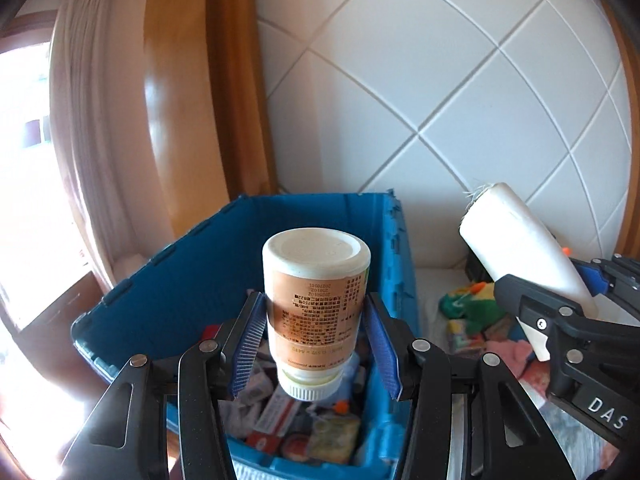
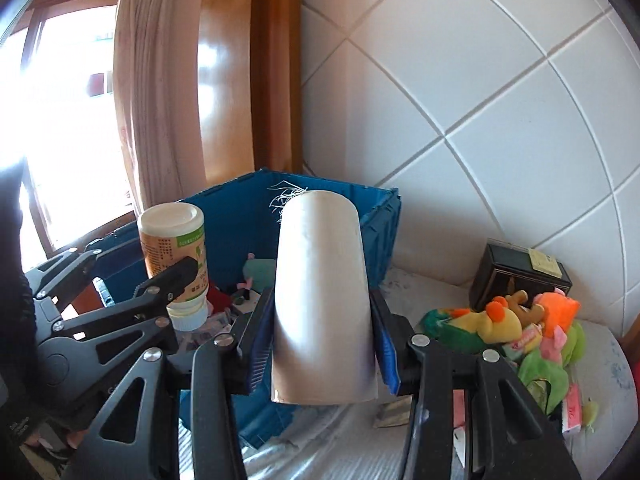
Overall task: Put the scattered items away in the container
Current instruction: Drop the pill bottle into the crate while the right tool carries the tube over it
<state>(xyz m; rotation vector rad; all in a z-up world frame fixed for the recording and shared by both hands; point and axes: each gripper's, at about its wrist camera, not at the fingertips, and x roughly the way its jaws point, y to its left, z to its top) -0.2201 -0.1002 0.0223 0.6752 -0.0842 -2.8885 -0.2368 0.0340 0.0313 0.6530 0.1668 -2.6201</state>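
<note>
- The bottle [image 1: 316, 312], inverted with its cap pointing down, is sitting clamped between the left gripper [image 1: 316, 344] pads, hanging above the blue crate [image 1: 168, 280].
- The white roll [image 2: 324, 304] is standing pinched between the right gripper [image 2: 324, 344] fingers, just beside the crate's near wall.
- Plush toys [image 2: 516, 328] and a dark box [image 2: 516, 276] are lying right of the right fingers.

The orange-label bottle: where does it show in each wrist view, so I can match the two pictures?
Left wrist view: the orange-label bottle sits centre frame, cap down, clamped in the left hand-held gripper over the blue crate.
Right wrist view: the same bottle is at left of centre, beside the white roll held by the right hand-held gripper.
Shared landmark: the blue crate against the white tiled wall.
</note>
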